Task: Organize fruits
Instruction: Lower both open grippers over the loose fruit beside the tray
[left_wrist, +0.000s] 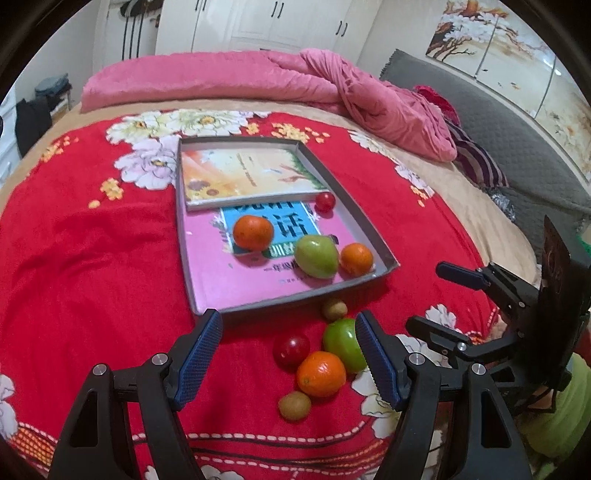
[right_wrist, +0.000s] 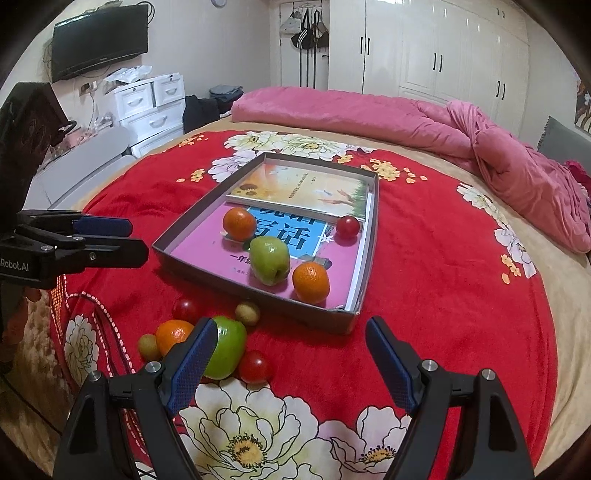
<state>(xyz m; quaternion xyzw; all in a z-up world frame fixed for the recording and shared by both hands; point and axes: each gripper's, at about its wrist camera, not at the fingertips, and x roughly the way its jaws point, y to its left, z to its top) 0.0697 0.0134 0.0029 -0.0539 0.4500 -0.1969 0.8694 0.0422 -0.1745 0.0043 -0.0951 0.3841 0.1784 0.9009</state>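
On the red flowered bed blanket, both claws, left and right, gape empty over loose fruit awaiting the grey cardboard tray.

The blanket under the fingers looks like soft, fuzzy red cloth with a matt surface; the tray ahead of the fingers seems to be grey cardboard, matt; the book covers inside it are glossy paper; the green fruit beside the right gripper's left finger has a smooth, shiny skin; the finger pads are blue with a rough grid texture, on matt black plastic.
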